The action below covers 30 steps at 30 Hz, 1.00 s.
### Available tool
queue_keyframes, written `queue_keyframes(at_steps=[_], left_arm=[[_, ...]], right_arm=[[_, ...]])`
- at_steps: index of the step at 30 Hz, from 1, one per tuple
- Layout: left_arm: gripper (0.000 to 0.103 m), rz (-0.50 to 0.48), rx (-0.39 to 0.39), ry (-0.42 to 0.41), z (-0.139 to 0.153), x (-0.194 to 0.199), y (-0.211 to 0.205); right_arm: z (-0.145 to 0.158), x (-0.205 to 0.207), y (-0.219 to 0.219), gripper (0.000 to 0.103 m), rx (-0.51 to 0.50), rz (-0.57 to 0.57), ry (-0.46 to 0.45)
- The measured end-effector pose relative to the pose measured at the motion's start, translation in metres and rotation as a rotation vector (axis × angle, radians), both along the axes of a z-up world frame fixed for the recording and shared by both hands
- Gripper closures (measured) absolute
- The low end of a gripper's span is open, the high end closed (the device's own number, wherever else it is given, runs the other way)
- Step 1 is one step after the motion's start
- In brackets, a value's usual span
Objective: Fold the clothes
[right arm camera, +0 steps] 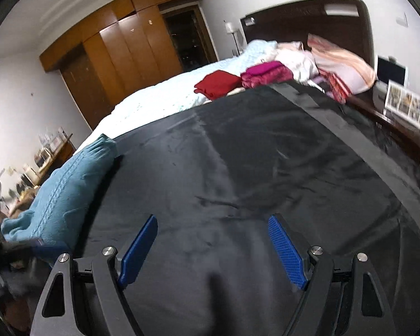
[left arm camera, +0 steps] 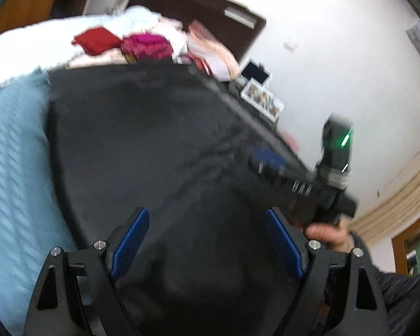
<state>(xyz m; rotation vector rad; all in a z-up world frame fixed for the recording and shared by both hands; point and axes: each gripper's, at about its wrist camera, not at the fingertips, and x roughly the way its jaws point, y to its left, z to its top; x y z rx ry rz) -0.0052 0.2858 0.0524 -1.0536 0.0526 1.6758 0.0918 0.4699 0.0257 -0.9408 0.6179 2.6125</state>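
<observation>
The left gripper hangs with its blue-padded jaws spread wide and nothing between them; directly beneath and ahead of it lies a black garment, spread over the bed and filling most of the left wrist view. Off to that gripper's right, the right gripper shows from the side over the garment's right-hand edge, a hand wrapped round its handle (the view is blurred, so whether it touches the cloth cannot be told).

In its own view the right gripper also stands with jaws parted and empty, and the black garment stretches out flat below and ahead of it, a lighter band running along its far right side. To this gripper's left, just beside the garment's edge, lies a teal knitted sweater. Beyond the garment's far edge sit a folded red garment and a magenta garment on the pale blue bedspread, with a heap of pink and white clothes against the dark headboard.
</observation>
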Motion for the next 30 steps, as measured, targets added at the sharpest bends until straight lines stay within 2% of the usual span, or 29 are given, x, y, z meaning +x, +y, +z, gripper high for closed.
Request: queue_keyframes(at_steps=[3,6,8,10,12,15,19,23,27,30], left_arm=[[0.015,0.022,0.034,0.002,0.013,-0.016,-0.001],[0.013,-0.021,0.041,-0.095,0.005,-0.029,-0.004],[0.013,-0.045,0.035,-0.176,-0.009,-0.032,0.003],[0.013,-0.058,0.019,-0.207,-0.019,-0.026,0.005],[0.013,-0.05,-0.014,-0.188,-0.028,-0.017,0.017],[0.013,-0.097,-0.039,-0.175,-0.036,0.002,0.036],[0.013,-0.14,-0.092,-0.074,-0.042,0.028,0.065],[0.013,-0.13,-0.137,0.038,-0.046,0.049,0.086],[0.013,-0.111,-0.148,0.058,-0.049,0.058,0.101],[0.008,-0.097,-0.158,0.063,-0.048,0.061,0.105]], right_arm=[[-0.01,-0.004,0.01,0.02,-0.102,0.036,0.012],[-0.017,-0.009,0.015,0.02,-0.236,0.094,0.04],[-0.018,-0.014,0.01,0.02,-0.277,0.102,0.048],[-0.017,-0.014,0.008,0.02,-0.262,0.075,0.052],[-0.016,-0.011,0.008,0.02,-0.23,0.042,0.054],[-0.011,-0.004,0.013,0.02,-0.188,0.008,0.05],[-0.004,0.012,0.03,0.02,-0.137,-0.065,0.048],[-0.003,0.034,0.048,0.02,-0.077,-0.138,0.024],[-0.003,0.052,0.059,0.02,-0.049,-0.178,0.011],[-0.003,0.059,0.066,0.02,-0.05,-0.19,0.008]])
